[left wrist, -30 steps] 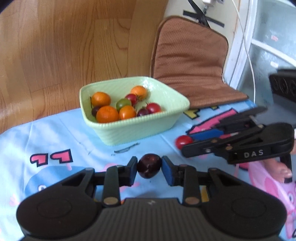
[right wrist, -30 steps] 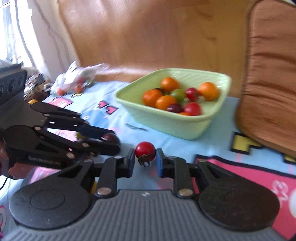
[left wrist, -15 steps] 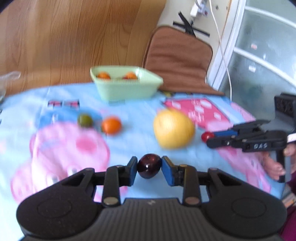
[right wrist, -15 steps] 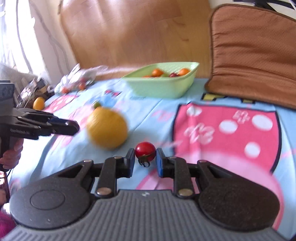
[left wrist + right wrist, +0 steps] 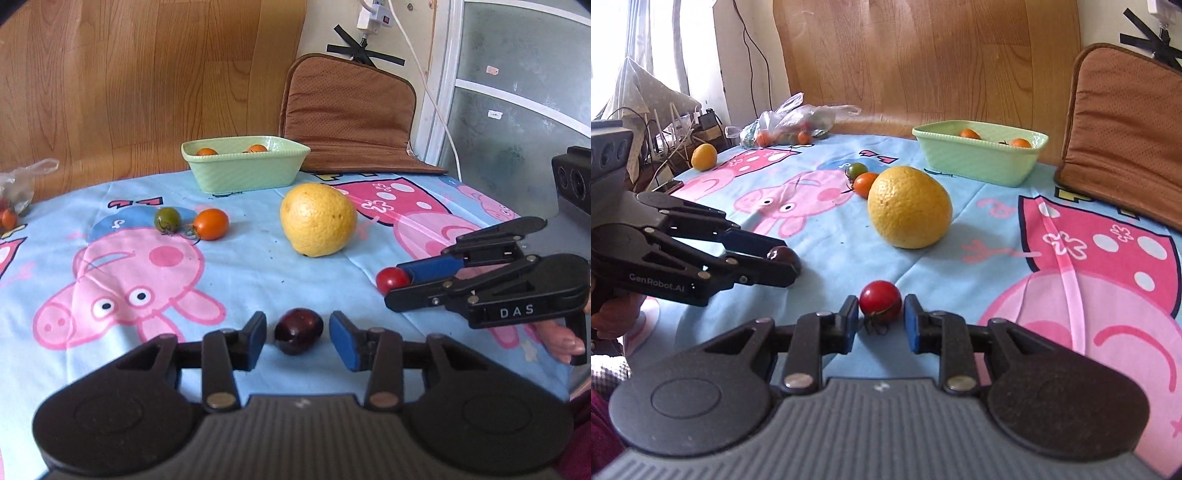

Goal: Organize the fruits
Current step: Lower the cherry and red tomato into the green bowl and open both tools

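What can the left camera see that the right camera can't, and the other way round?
Only the left view shows the white plug on the wall and the glass door. Only the right view shows the small yellow fruit near the table edge and the window. Both show the green bowl, the big yellow fruit, the dark plum and the red tomato.

Right gripper [image 5: 397,286] — "DAS"; left gripper [image 5: 786,264] — "GenRobot.AI".

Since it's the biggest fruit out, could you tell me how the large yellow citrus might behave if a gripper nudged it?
The large yellow citrus looks round, so it would probably roll across the tablecloth. Its bulk suggests it is fairly heavy. Its pebbled rind probably gives some grip.
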A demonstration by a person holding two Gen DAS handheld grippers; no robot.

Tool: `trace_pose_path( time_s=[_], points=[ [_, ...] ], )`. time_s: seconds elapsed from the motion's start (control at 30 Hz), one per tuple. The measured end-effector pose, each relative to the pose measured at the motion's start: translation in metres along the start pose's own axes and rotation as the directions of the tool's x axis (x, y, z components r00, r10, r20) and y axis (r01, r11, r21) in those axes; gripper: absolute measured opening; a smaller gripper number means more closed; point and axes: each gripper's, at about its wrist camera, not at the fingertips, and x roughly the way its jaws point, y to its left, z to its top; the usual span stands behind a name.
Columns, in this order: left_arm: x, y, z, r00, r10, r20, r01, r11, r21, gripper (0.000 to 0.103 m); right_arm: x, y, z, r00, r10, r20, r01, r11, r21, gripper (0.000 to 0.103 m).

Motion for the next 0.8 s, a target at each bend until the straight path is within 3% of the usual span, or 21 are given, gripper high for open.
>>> trace_pose_path(
  time_s=[0.07,0.1,0.17,0.23,0.4,0.47,0.6,0.8],
  points=[
    [0.000,0.000,0.000,1.000,-0.002,0.002,0.002,1.000,0.004,0.039,-0.001,0.002,-0.002,1.000,-0.009,0.007,0.009,1.000,-0.007,0.034],
    [0.002,0.000,-0.001,1.000,-0.011,-0.004,0.011,1.000,0.003,0.031,-0.001,0.003,-0.004,1.000,-0.013,0.010,0.013,1.000,-0.011,0.034],
    [0.002,0.001,0.001,1.000,-0.023,-0.008,0.023,1.000,-0.005,0.030,-0.001,0.005,-0.004,1.000,-0.013,0.010,0.013,1.000,-0.024,0.027],
    [0.000,0.004,0.009,0.999,-0.032,0.003,0.032,0.999,-0.016,0.030,-0.004,0.003,-0.002,1.000,0.012,0.012,-0.012,1.000,-0.011,0.027],
    [0.000,0.030,0.067,0.994,-0.062,0.087,0.068,0.995,-0.075,0.030,-0.013,-0.028,0.029,0.993,0.079,0.091,-0.088,0.991,0.102,0.027],
    [0.009,0.039,0.095,0.991,-0.070,0.118,0.080,0.994,-0.077,0.030,-0.013,-0.043,0.048,0.988,0.066,0.139,-0.085,0.987,0.136,0.027],
    [0.057,0.058,0.144,0.991,-0.063,0.114,0.076,0.991,-0.107,0.030,0.006,-0.076,0.085,0.977,0.002,0.214,-0.040,0.984,0.174,0.027],
    [0.145,0.087,0.177,1.000,0.001,0.025,0.003,0.987,-0.159,0.030,0.074,-0.117,0.119,0.977,-0.108,0.182,0.069,0.976,0.208,0.027]
  ],
)
